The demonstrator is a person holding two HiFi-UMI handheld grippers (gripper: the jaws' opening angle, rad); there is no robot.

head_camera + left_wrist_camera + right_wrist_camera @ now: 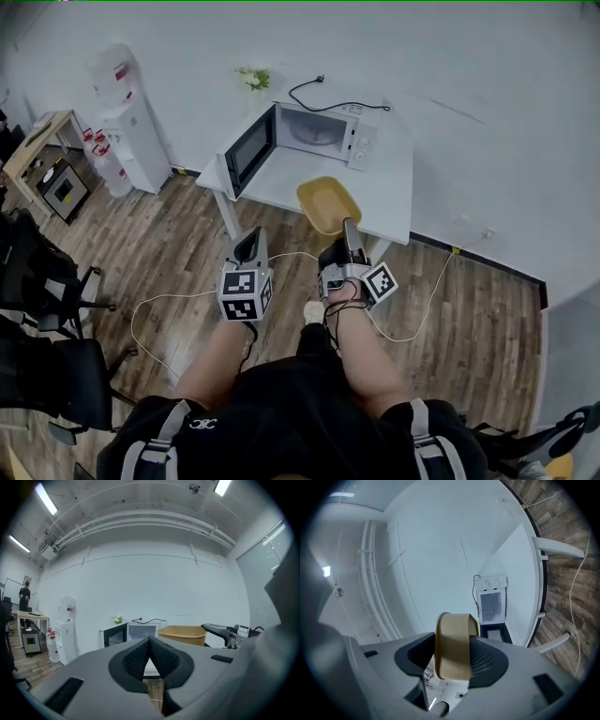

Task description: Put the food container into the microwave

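1. Tan food container (326, 203) hangs in the air over the near edge of the white table (389, 187), in front of the microwave (323, 129)
2. The right gripper (349, 232) has both jaws clamped on the container's rim
3. The left gripper (249, 246), just beside it, has its jaws pressed together on nothing
4. The microwave door (249, 148) stands swung open; print on the control panel (361, 141) is too small to read
5. A water dispenser (127, 122) stands well apart, by the wall
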